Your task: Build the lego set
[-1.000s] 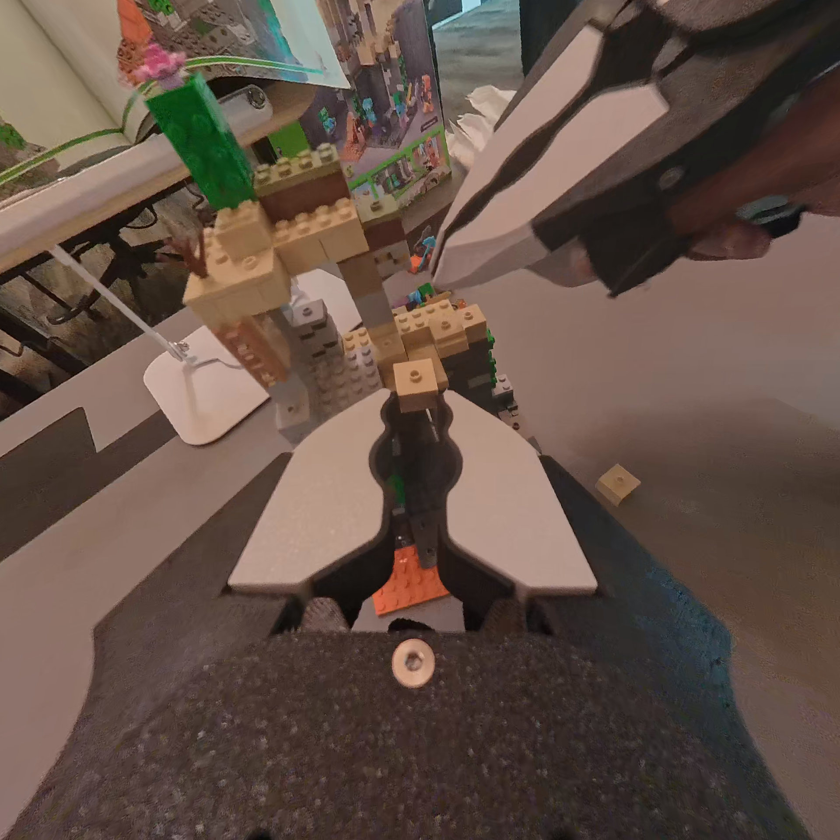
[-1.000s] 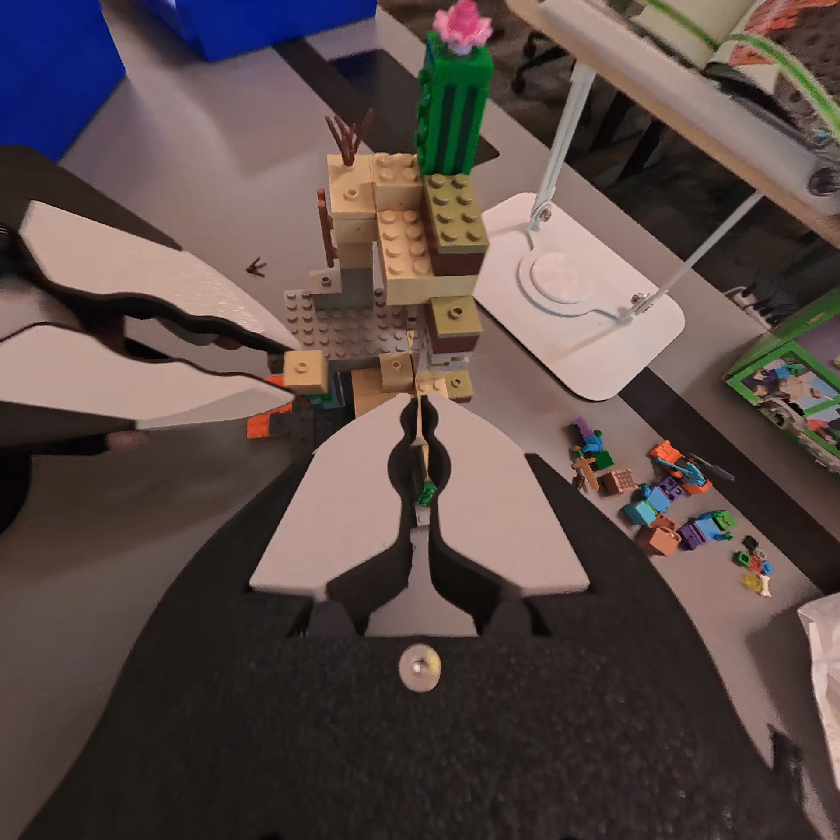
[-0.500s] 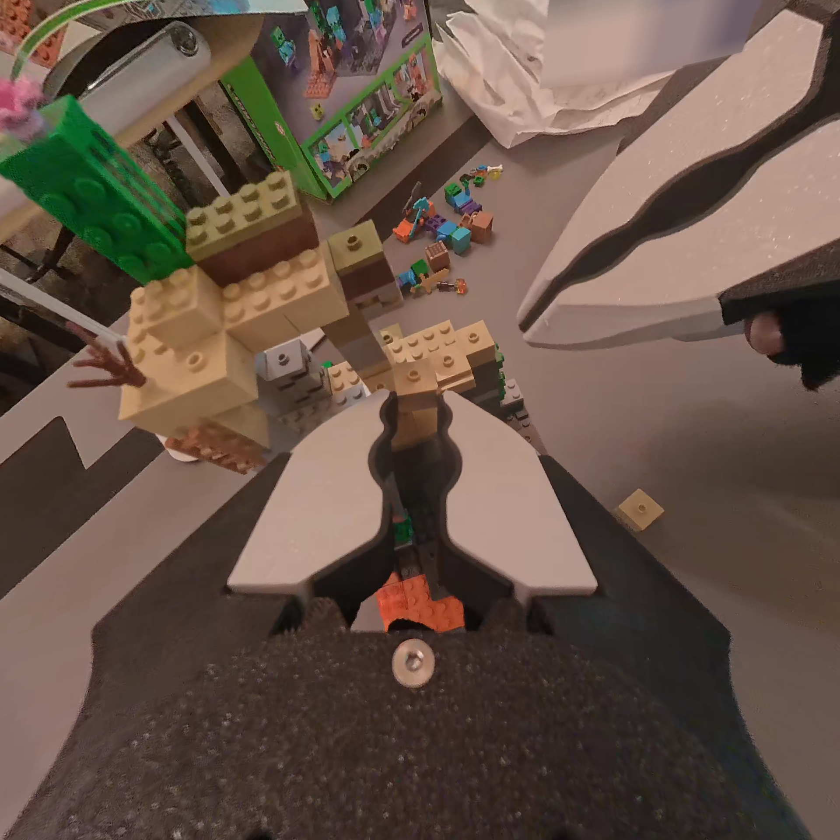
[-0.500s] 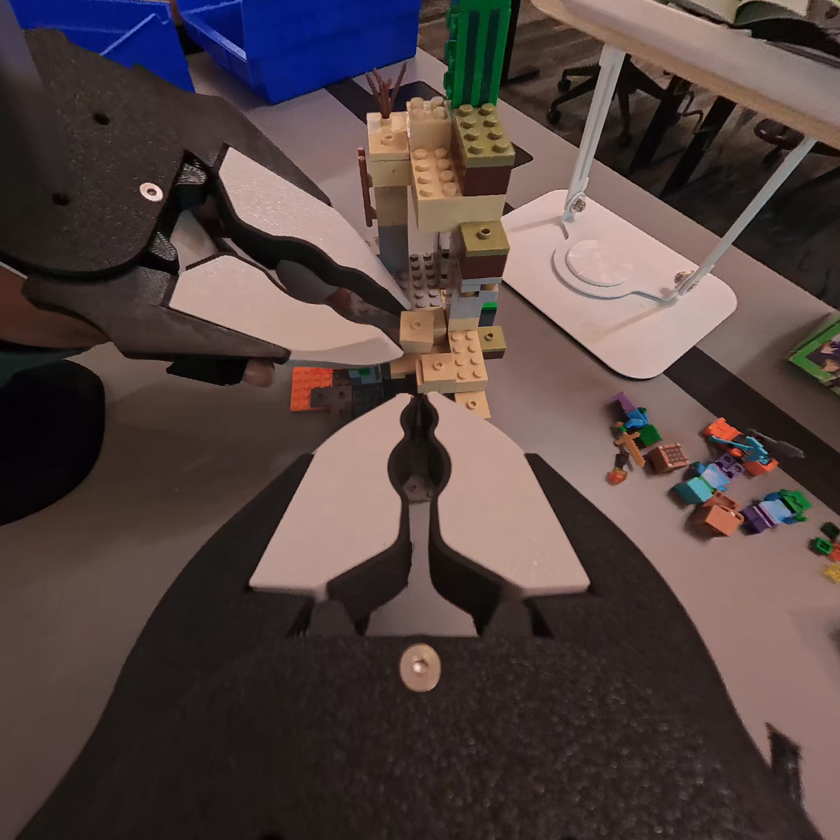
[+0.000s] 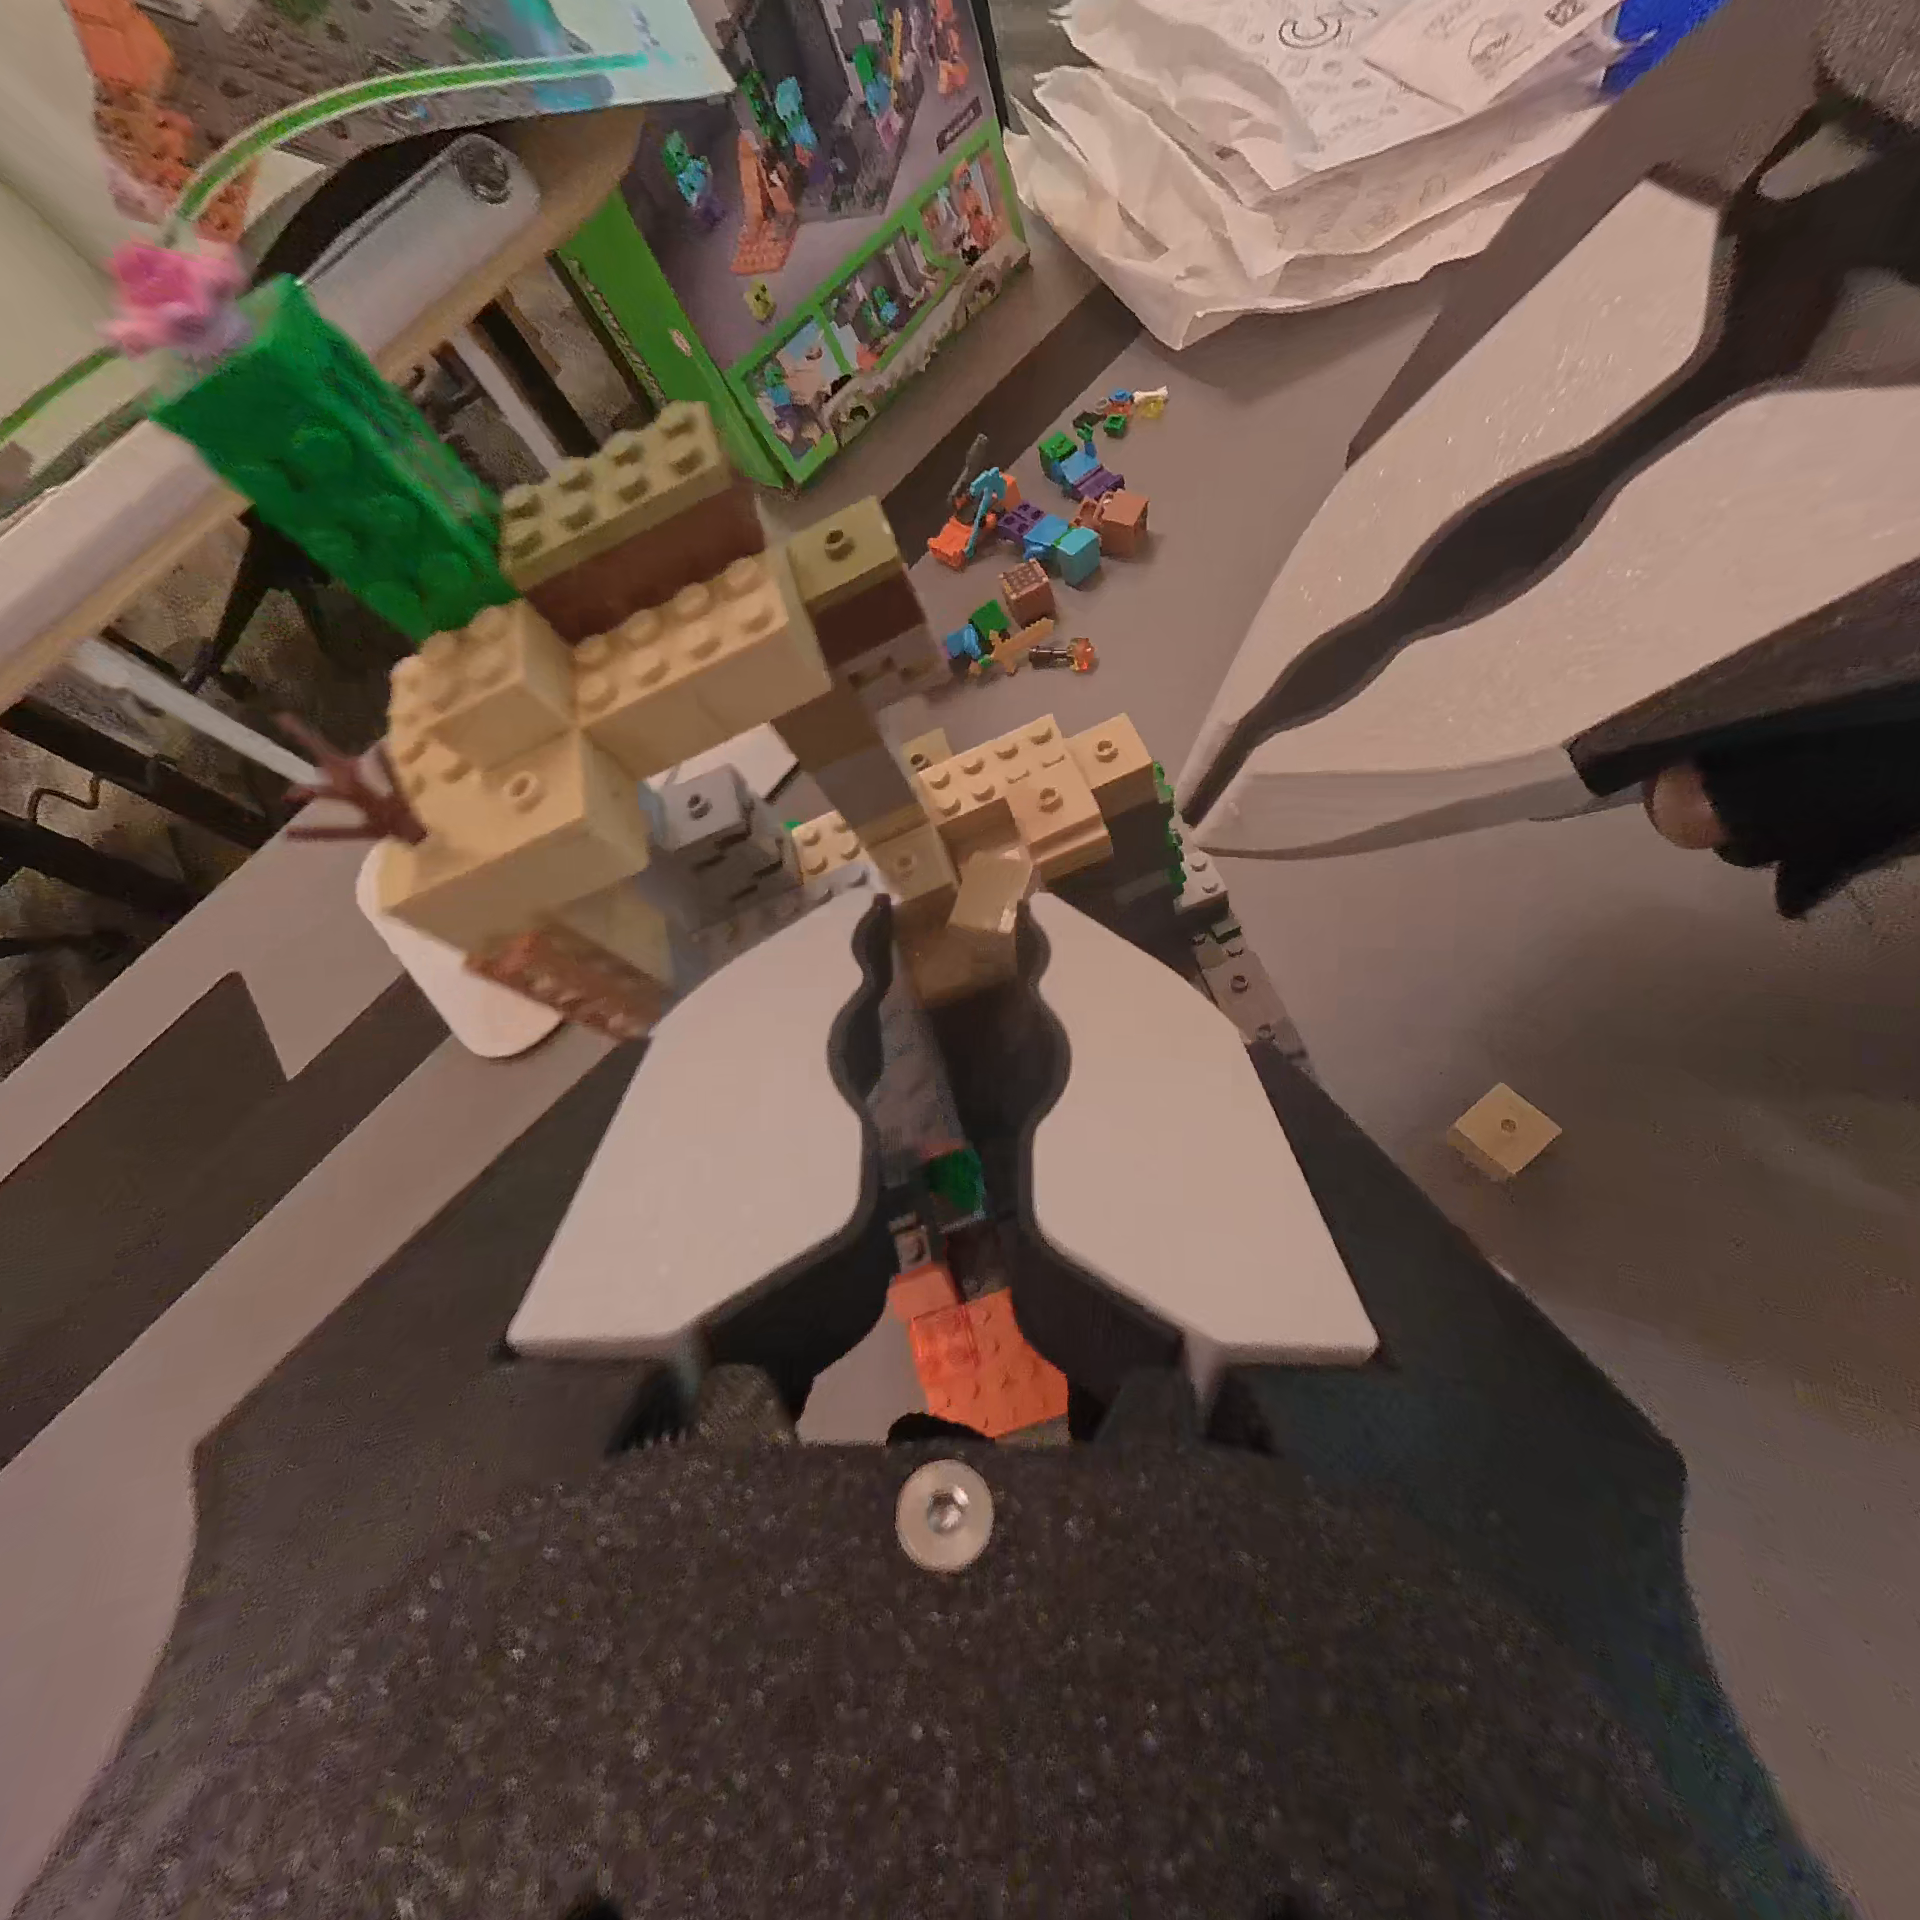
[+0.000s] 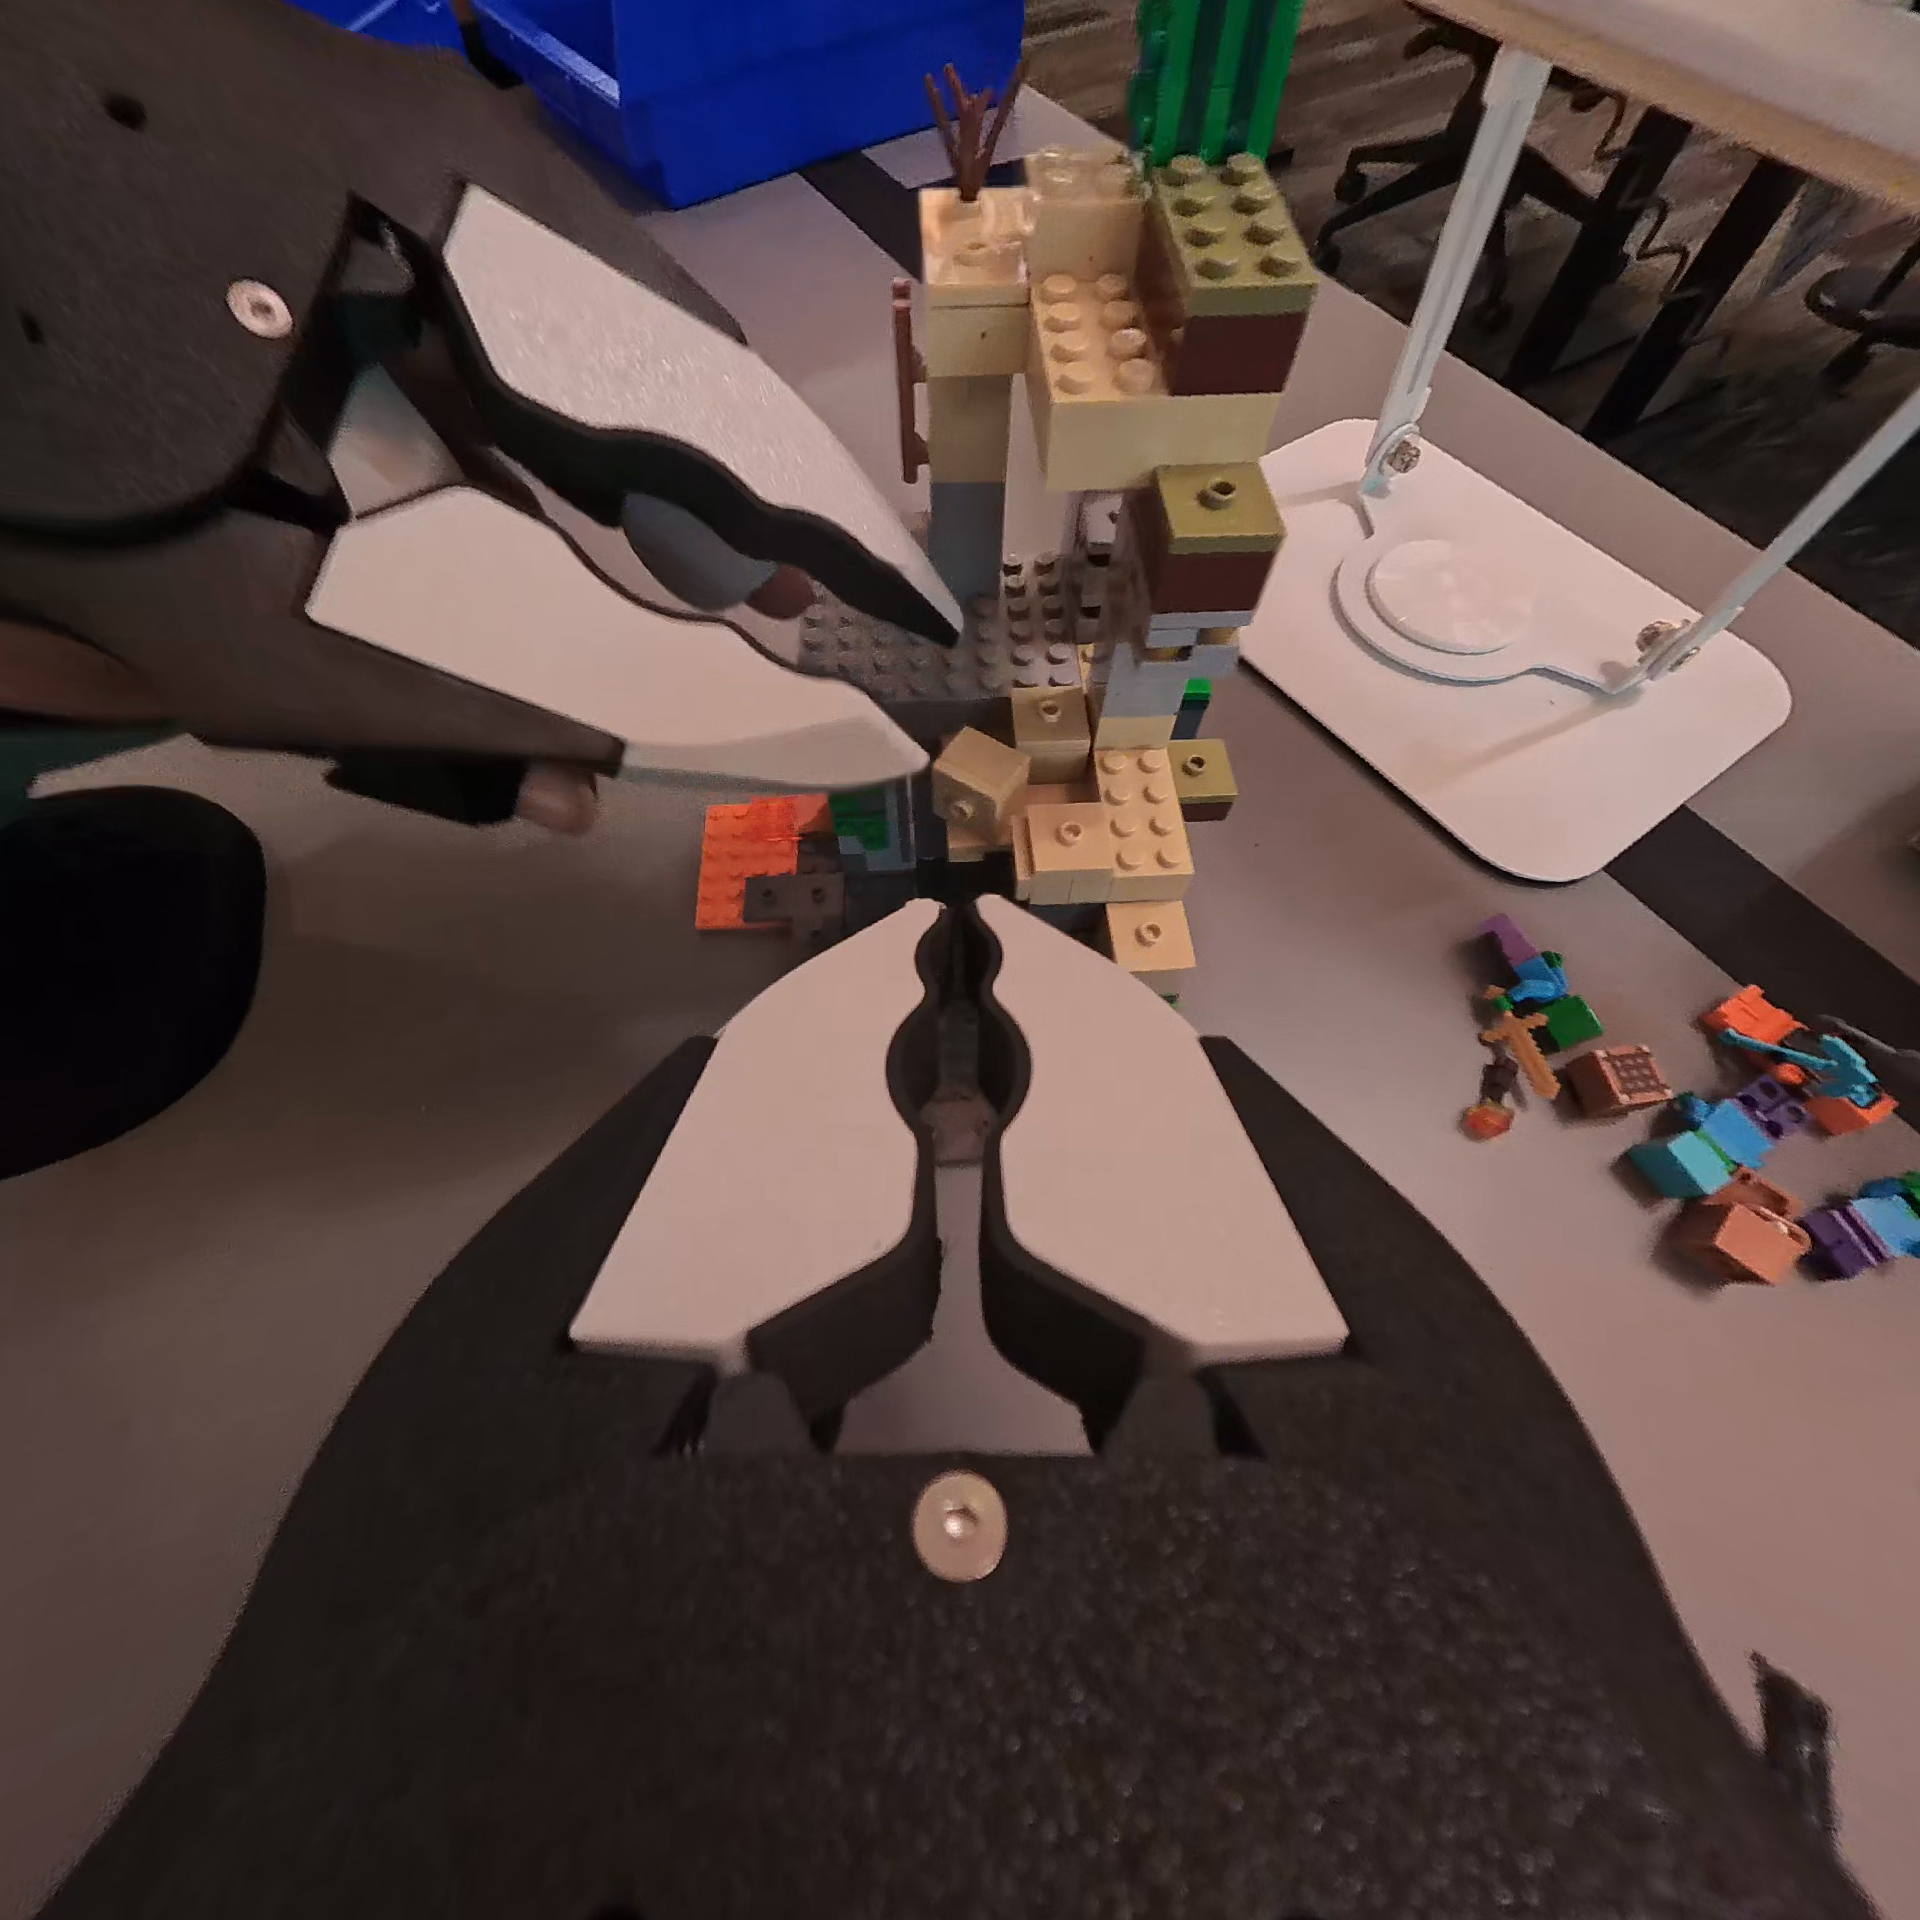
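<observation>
Grey table [image 5: 1558,987]: carries all items.

Tall tan, brown and olive lego model [image 6: 1122,416]: stands upright on the table between the two grippers, on a dark base beside a flat orange plate [image 6: 748,852]. The left wrist view alone shows the pink flower piece [image 5: 171,296] on top of its green studded column [image 5: 332,468]; in the right wrist view the top of the column is cut off.

Green-edged printed set box [image 5: 831,239] and crumpled white paper [image 5: 1247,156]: behind the model, seen in the left wrist view only.

Blue plastic bins [image 6: 779,73] and flat white stand base [image 6: 1507,665]: beyond and beside the model; the bins show in the right wrist view only.

Left gripper [image 5: 956,909]: fingers parted by the width of one piece, clamped on a small tan one-stud brick [image 5: 961,940]. The right wrist view shows this brick [image 6: 977,779] tilted and touching the tan ledge low on the model.

Right gripper [image 6: 961,914]: fingers drawn together to a thin slit, nothing gripped. Its tips are low at the model's foot, near the dark base. Contact cannot be told.

Loose coloured figure parts [image 6: 1714,1132]: scattered on the table, apart from the model.

Single loose tan square plate [image 5: 1503,1130]: lying flat on the table, seen in the left wrist view only.
</observation>
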A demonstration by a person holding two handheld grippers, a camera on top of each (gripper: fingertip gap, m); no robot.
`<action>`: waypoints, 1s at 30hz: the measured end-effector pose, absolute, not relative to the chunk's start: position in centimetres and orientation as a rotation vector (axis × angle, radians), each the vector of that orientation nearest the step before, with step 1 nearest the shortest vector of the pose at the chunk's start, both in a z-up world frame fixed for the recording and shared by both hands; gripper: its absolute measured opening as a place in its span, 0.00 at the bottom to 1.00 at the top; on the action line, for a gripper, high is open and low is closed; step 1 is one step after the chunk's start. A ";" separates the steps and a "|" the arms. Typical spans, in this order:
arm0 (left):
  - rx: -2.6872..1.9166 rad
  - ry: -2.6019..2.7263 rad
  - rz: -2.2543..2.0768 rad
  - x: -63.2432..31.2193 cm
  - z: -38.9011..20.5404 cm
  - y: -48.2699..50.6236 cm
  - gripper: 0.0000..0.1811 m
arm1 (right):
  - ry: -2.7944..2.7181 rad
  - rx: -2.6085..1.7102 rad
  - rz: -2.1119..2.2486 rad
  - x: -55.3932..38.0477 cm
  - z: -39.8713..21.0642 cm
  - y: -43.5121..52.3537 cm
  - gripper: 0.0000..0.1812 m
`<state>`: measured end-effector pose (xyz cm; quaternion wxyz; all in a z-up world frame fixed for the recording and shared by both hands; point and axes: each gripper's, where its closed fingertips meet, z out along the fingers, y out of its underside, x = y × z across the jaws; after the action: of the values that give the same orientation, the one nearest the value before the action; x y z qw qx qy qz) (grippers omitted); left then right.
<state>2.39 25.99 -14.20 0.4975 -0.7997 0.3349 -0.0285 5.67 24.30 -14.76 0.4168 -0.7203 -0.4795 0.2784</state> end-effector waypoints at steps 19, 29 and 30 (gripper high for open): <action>-1.875 0.780 -0.145 -0.8 -14.5 21.8 0.11 | -1.368 -1.591 -0.016 2.4 -15.4 26.9 0.12; -1.663 0.874 -0.044 0.6 -13.0 22.4 0.13 | -1.186 -2.090 0.969 1.3 -12.4 23.3 0.12; -1.622 0.881 -0.015 0.8 -12.6 22.3 0.13 | -1.141 -2.117 1.084 1.4 -11.9 23.0 0.12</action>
<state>0.81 22.31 -12.59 0.6034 -0.7006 0.3807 -0.0063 1.36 22.98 -11.88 0.2491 -0.7772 -0.4190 0.3979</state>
